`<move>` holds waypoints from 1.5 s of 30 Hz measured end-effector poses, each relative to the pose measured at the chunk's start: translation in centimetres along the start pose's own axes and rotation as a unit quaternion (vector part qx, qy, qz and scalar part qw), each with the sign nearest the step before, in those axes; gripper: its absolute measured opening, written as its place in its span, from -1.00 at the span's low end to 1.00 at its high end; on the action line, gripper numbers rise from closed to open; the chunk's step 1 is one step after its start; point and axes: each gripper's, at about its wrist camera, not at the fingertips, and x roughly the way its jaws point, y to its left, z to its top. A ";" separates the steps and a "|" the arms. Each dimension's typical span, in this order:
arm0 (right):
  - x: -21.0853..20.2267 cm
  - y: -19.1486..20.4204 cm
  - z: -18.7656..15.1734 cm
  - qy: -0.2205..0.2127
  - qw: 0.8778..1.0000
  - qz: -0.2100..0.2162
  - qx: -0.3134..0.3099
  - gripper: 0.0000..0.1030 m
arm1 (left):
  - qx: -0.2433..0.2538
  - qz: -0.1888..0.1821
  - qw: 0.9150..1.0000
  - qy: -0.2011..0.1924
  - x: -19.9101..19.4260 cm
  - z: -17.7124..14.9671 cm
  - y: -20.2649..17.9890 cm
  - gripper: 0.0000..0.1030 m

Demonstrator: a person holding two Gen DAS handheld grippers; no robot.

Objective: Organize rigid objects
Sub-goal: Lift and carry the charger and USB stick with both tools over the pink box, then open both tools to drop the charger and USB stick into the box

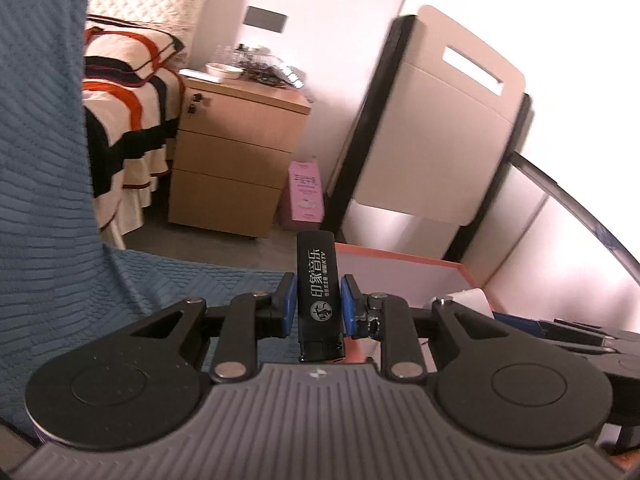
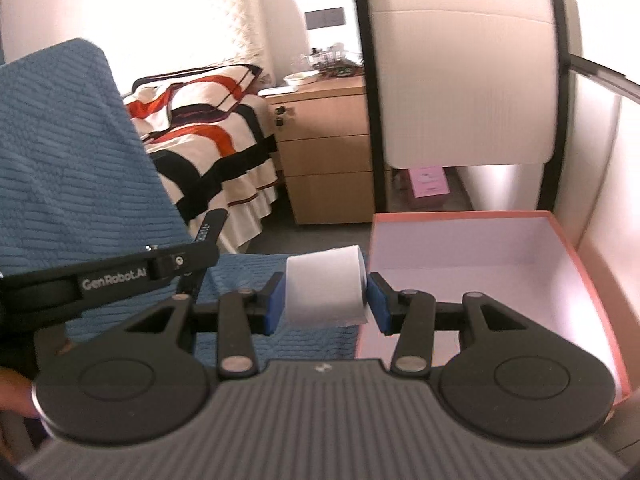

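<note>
My left gripper point(image 1: 319, 305) is shut on a black lighter point(image 1: 318, 292) with white lettering, held upright between the blue pads above a blue textured cover point(image 1: 60, 200). My right gripper point(image 2: 326, 300) is shut on a white paper roll point(image 2: 325, 286), held lengthwise between its pads. A pink-rimmed open box point(image 2: 560, 280) with a white inside lies just right of the roll; its far corner shows in the left wrist view point(image 1: 400, 258). The left gripper's body point(image 2: 120, 276) crosses the left side of the right wrist view.
A wooden drawer cabinet point(image 1: 236, 160) stands by a bed with a striped orange, black and cream blanket point(image 1: 128, 92). A beige and black chair back point(image 2: 464, 80) rises behind the box. A pink carton point(image 1: 306, 190) stands on the floor.
</note>
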 end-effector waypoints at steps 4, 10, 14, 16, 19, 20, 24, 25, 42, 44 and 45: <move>-0.6 -1.7 -0.2 -0.003 1.000 -0.014 0.007 -0.08 | 0.010 -0.014 1.000 0.008 1.0 -0.4 -2.3 -0.47; -1.8 -4.3 -0.5 -0.010 0.999 -0.035 0.020 -0.08 | 0.011 -0.039 0.999 0.016 2.4 -0.7 -5.1 -0.47; -2.2 -6.0 -0.8 -0.010 0.998 -0.048 0.030 -0.08 | 0.014 -0.055 0.998 0.026 3.9 -0.9 -7.1 -0.47; -2.1 -6.9 -1.0 -0.008 0.998 -0.055 0.034 -0.08 | 0.006 -0.065 0.997 0.036 5.1 -1.2 -7.8 -0.47; -1.6 -8.1 -1.4 0.004 0.997 -0.063 0.045 -0.08 | -0.008 -0.077 0.995 0.068 7.2 -2.1 -8.5 -0.47; -1.4 -8.5 -1.6 0.009 0.997 -0.065 0.048 -0.08 | -0.010 -0.078 0.994 0.075 7.7 -2.4 -8.8 -0.47; -0.3 -10.1 -2.4 0.029 0.995 -0.072 0.057 -0.08 | -0.004 -0.078 0.992 0.101 10.2 -3.4 -9.9 -0.47; -0.2 -10.6 -2.7 0.033 0.995 -0.074 0.061 -0.08 | -0.001 -0.078 0.992 0.103 10.7 -3.5 -10.2 -0.47; 6.7 -16.0 -6.1 0.137 0.977 -0.089 0.140 -0.08 | -0.002 -0.076 0.982 0.170 19.0 -4.7 -10.7 -0.46; 6.9 -16.2 -6.4 0.143 0.975 -0.088 0.146 -0.08 | -0.002 -0.075 0.982 0.176 19.2 -4.8 -10.7 -0.46; 7.0 -16.3 -6.5 0.144 0.974 -0.088 0.150 -0.09 | -0.002 -0.074 0.981 0.178 19.3 -4.8 -10.7 -0.46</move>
